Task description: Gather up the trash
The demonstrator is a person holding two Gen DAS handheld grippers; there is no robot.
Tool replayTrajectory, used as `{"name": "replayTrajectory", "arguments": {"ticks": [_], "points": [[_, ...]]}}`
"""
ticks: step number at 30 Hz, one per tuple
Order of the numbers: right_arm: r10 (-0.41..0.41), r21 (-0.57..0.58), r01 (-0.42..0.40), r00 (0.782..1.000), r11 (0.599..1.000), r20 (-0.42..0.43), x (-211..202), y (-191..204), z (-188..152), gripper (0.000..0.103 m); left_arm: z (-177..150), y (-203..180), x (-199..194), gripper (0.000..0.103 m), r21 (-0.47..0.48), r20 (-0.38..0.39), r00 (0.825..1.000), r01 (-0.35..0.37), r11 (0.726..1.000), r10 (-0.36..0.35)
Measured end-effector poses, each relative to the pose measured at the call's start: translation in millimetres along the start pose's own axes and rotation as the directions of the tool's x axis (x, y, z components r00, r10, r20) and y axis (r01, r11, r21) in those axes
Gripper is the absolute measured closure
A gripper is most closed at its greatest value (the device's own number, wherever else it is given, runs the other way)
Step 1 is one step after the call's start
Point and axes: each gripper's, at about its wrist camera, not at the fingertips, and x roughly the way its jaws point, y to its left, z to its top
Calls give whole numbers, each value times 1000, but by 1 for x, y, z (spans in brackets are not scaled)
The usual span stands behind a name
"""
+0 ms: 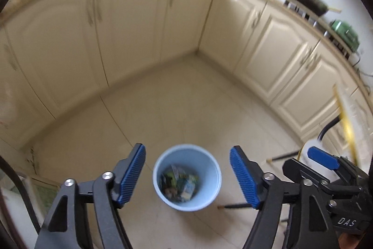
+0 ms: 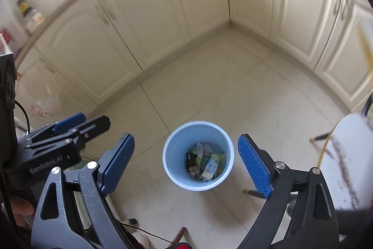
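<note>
Tiled kitchen floor [image 1: 186, 97]: one blue bin [image 1: 160, 169] of trash [image 1: 180, 186]; two grippers' jaws wide apart, empty.

Smooth pale-blue plastic bin [image 2: 198, 155] on glossy cream floor tiles [image 2: 209, 76]; ribbed blue claw pads [image 1: 243, 176].

My left wrist camera looks steeply down along my left gripper [image 1: 187, 175] at the blue bin [image 1: 186, 155] on the floor well below. My right wrist camera, beside it, does likewise past my right gripper [image 2: 186, 166]. Both share the bin, the tiles [image 1: 186, 97] and the cabinet corner [image 1: 198, 48].
</note>
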Motion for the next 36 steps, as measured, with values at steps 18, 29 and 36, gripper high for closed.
{"name": "replayTrajectory", "arguments": {"ticks": [18,29,36], "points": [[-154,16,173,827,985,540,-360,45,-98,0,-215,-98,-317,1,227,535,829,48,973,-166],[-299,110,327,613,939,732,-519,89,-176,0,-385,-94,-421,1,236,714,673,24,971,-190],[-325,132,372,524,919,787,-561,115,-197,0,-446,-134,-425,1,264,733,655,-25,964,-183]]}}
